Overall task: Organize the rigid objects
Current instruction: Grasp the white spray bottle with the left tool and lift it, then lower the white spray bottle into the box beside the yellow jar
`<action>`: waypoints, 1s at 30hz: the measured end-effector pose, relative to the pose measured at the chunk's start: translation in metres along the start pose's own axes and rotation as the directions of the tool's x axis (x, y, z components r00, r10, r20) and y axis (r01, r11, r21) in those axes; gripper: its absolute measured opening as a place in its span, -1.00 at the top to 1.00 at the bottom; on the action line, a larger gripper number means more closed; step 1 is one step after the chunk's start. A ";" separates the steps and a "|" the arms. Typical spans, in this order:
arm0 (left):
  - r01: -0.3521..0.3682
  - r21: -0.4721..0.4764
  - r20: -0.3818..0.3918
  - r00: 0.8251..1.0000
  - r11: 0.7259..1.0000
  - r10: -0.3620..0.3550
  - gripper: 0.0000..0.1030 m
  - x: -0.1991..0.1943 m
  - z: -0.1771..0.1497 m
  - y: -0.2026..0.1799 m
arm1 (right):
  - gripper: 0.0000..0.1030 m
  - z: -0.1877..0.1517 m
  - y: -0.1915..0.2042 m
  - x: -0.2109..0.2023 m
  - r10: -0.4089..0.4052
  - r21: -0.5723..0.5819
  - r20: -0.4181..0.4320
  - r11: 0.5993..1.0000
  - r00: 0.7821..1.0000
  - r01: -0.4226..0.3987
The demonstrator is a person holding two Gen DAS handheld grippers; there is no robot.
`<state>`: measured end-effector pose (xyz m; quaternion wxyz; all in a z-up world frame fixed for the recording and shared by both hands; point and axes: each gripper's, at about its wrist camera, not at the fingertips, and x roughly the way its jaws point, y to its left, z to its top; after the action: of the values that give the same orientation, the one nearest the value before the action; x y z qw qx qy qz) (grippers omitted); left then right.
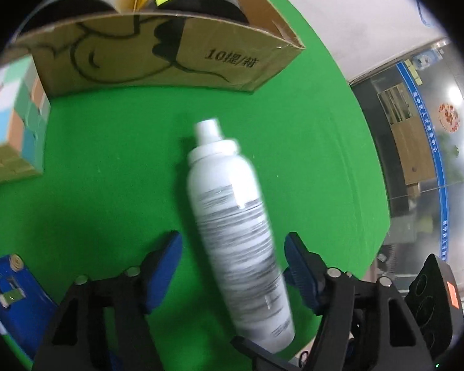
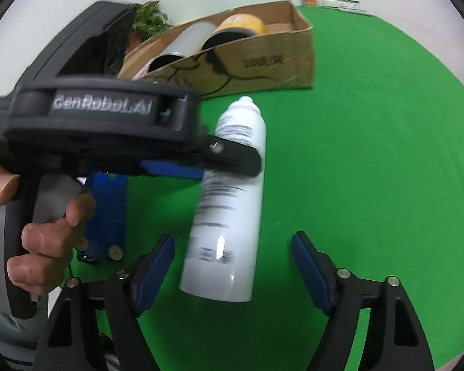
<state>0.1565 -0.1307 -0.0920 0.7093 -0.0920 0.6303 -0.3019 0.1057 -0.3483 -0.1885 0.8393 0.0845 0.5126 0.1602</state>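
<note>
Lying on its side on the green table [image 1: 108,154], the white spray bottle [image 1: 235,225] points its cap toward the cardboard box [image 1: 182,58]. The left gripper [image 1: 232,266] straddles its body, jaws apart with neither pad touching. The right gripper [image 2: 232,266] brackets its base, jaws likewise apart, gripping nothing.

One white cylindrical spray bottle [image 1: 232,216]. One open brown cardboard box [image 1: 170,58]. Two cylindrical containers inside it: one grey [image 2: 188,41], one yellow [image 2: 242,24]. One pastel multicoloured cube [image 1: 12,123]. One blue plastic object [image 1: 12,303].
</note>
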 end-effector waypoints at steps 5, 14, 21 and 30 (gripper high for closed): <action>-0.006 -0.010 0.010 1.000 1.000 0.006 0.02 -0.003 -0.001 -0.001 | 0.14 0.000 0.017 0.009 -0.007 -0.040 -0.018 0.999 1.000 0.006; -0.016 0.094 0.193 0.981 0.995 -0.003 0.04 -0.074 0.035 -0.025 | 0.16 0.034 0.034 -0.035 -0.036 -0.063 0.119 0.997 0.992 0.044; -0.043 0.156 0.278 0.961 0.987 -0.003 0.05 -0.127 0.144 -0.057 | 0.16 0.149 0.028 -0.066 -0.057 -0.091 0.244 0.993 0.968 0.081; -0.009 0.099 0.108 0.994 0.995 -0.002 0.05 -0.068 0.236 -0.040 | 0.17 0.242 -0.022 -0.013 -0.075 -0.030 0.128 0.996 0.989 0.079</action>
<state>0.3665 -0.1849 0.0297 0.7465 -0.0718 0.5755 -0.3262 0.3186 -0.3681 -0.0730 0.8771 0.0601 0.4582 0.1310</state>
